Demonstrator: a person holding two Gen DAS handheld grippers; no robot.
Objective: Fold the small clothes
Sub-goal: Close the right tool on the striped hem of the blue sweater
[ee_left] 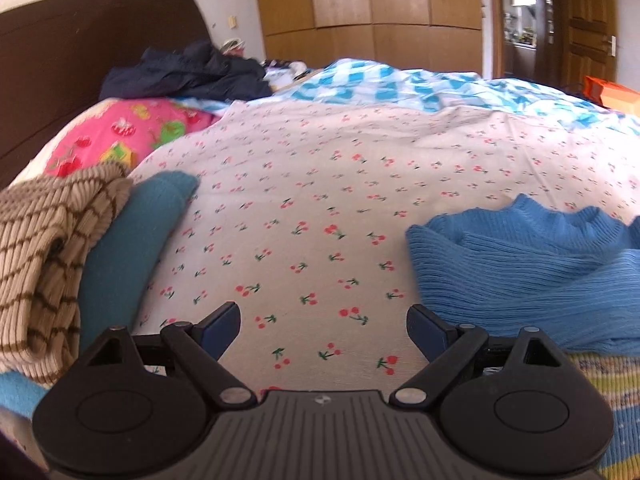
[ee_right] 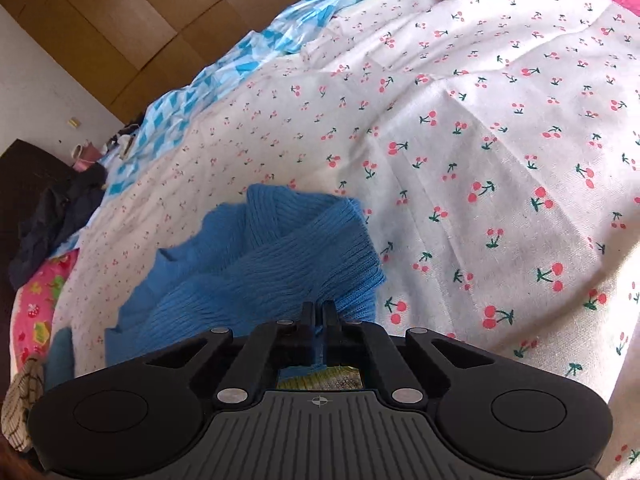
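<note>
A blue ribbed knit sweater [ee_left: 532,276] lies crumpled on the cherry-print sheet [ee_left: 320,184] at the right of the left wrist view. My left gripper [ee_left: 323,328] is open and empty, low over the sheet just left of the sweater. In the right wrist view my right gripper [ee_right: 319,314] is shut on the blue sweater [ee_right: 260,264], holding a fold of it above the cherry-print sheet [ee_right: 480,140]; the rest of the garment hangs away to the left.
A beige striped knit [ee_left: 44,256] and a teal garment [ee_left: 132,240] lie at the left. A striped yellow-green knit [ee_left: 600,392] lies under the sweater. A pink pillow [ee_left: 128,136], dark jacket [ee_left: 188,72] and blue checked quilt [ee_left: 400,84] lie farther back.
</note>
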